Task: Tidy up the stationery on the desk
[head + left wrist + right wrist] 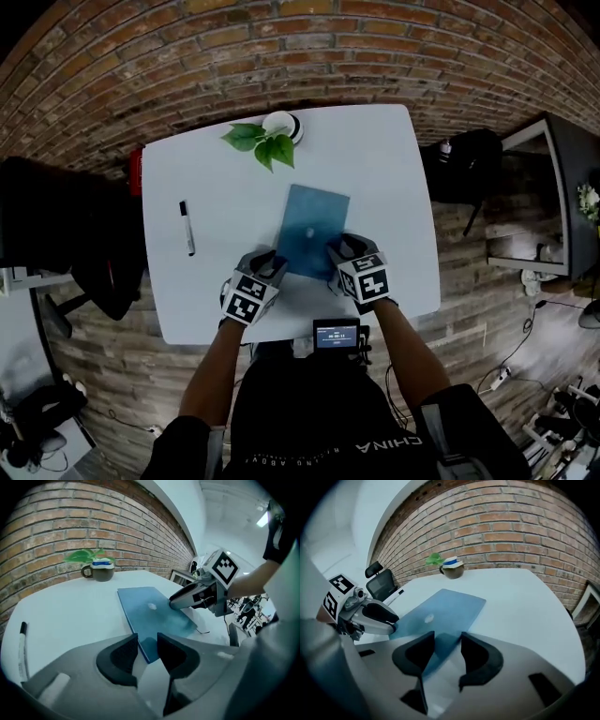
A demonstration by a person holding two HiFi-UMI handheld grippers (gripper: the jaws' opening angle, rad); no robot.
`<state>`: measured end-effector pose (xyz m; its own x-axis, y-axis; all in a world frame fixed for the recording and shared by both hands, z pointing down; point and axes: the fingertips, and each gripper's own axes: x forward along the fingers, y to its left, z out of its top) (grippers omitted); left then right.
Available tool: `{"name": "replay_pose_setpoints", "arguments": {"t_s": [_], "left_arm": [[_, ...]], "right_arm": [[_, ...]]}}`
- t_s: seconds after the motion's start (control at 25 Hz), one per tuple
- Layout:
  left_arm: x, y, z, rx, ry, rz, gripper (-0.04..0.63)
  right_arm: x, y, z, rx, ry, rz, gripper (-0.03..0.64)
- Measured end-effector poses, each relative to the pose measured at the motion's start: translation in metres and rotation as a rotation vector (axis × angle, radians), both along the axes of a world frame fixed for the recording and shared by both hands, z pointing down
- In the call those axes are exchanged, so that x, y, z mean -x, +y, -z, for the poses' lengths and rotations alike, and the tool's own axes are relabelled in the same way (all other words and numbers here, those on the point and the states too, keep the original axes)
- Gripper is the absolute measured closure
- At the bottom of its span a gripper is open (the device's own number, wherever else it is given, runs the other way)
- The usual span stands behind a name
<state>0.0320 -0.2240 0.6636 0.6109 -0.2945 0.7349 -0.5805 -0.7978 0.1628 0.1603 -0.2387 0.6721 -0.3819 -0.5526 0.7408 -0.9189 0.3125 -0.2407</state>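
Observation:
A thin blue notebook lies flat on the white table, near the front edge. My left gripper is at its near left corner, my right gripper at its near right corner. In the left gripper view the notebook's corner sits in the gap between the left gripper's pads, which do not press on it. In the right gripper view the right gripper likewise straddles the notebook with a gap. A black-capped white marker lies to the left.
A mug with green leaves stands at the table's far edge. A black chair is left of the table and a dark bag right of it. A brick wall runs behind. A small screen hangs at my chest.

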Motion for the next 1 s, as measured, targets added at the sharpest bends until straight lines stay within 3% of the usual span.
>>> {"name": "replay_pose_setpoints", "arguments": {"t_s": [0.28, 0.6, 1.0], "left_arm": [[0.043, 0.017, -0.003, 0.011, 0.015, 0.097, 0.459], [0.067, 0.034, -0.003, 0.024, 0.038, 0.146, 0.459], [0.068, 0.033, -0.001, 0.01, 0.023, 0.122, 0.459]], "right_arm": [[0.048, -0.011, -0.001, -0.008, 0.005, 0.102, 0.43], [0.078, -0.013, -0.001, -0.011, 0.021, 0.151, 0.43], [0.079, -0.011, 0.0, -0.021, 0.034, 0.126, 0.437]]}}
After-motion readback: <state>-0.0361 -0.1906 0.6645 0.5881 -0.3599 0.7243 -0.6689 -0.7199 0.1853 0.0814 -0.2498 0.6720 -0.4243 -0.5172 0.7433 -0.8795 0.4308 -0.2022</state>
